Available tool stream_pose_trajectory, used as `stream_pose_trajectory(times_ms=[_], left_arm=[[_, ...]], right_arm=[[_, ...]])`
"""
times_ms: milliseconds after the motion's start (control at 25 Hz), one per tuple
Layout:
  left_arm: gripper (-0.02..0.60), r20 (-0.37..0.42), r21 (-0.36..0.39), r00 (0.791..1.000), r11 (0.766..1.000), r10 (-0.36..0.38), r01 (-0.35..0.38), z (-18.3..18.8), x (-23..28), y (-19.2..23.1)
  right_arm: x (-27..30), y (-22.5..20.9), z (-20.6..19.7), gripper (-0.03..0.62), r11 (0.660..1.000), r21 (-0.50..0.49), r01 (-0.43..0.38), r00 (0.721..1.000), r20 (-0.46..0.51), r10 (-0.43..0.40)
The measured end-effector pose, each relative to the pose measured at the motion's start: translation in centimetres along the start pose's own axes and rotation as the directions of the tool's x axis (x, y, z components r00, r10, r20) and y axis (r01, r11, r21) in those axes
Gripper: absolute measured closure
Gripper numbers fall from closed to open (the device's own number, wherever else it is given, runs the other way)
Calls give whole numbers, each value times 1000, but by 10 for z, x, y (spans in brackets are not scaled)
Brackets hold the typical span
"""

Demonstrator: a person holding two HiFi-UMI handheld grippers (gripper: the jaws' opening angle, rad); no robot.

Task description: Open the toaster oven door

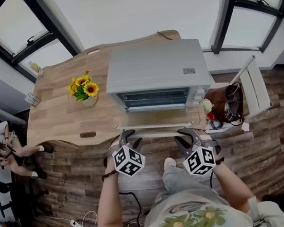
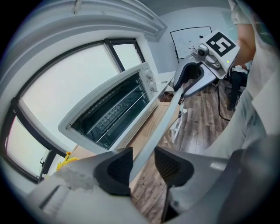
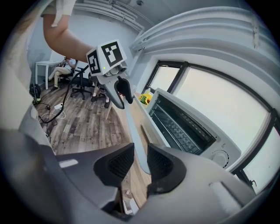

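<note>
A silver toaster oven [image 1: 154, 71] stands on the wooden table [image 1: 58, 117] with its door [image 1: 156, 119] folded down flat and the rack inside showing. The pale handle bar [image 1: 158, 133] runs along the door's front edge. My left gripper [image 1: 127, 138] is at the bar's left end; in the left gripper view [image 2: 143, 164] the handle [image 2: 170, 109] passes between its jaws, which stand wide with a gap on one side. My right gripper [image 1: 187, 135] is at the right end; in the right gripper view [image 3: 140, 159] its pads [image 3: 118, 162] sit against the handle [image 3: 131, 127].
A vase of sunflowers [image 1: 84, 90] sits left of the oven, a small bottle [image 1: 35, 68] at the table's far left corner. A white stand [image 1: 254, 88] and a brown bag [image 1: 225, 103] are right of the table. A seated person [image 1: 4, 147] is at far left. Cables [image 1: 77, 226] lie on the floor.
</note>
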State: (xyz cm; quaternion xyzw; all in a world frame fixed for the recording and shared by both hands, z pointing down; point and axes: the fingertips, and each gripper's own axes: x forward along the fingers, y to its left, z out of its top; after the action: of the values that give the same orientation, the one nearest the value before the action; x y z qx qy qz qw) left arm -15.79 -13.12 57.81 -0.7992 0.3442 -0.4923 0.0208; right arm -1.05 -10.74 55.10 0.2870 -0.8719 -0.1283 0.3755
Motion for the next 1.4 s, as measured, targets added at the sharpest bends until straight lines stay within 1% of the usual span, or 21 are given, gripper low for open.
stream_pose_trajectory(times_ms=[480,1080,1400], left_arm=[[416,-19,9,999,999,-31,31,-11,6,-13],[419,-11,15,1000,1000,-17,18,-15,6,-19],[419,-3,17,1000,1000,11,-11,-21,9,-25]], right_arm=[[3,14,-8,502,1000,-19,1,999,-34,-2],[2,21,-12,499,1000,-16,15,999,-50,-15],[4,29,-17,499,1000,-9,23,998,-61,-24]])
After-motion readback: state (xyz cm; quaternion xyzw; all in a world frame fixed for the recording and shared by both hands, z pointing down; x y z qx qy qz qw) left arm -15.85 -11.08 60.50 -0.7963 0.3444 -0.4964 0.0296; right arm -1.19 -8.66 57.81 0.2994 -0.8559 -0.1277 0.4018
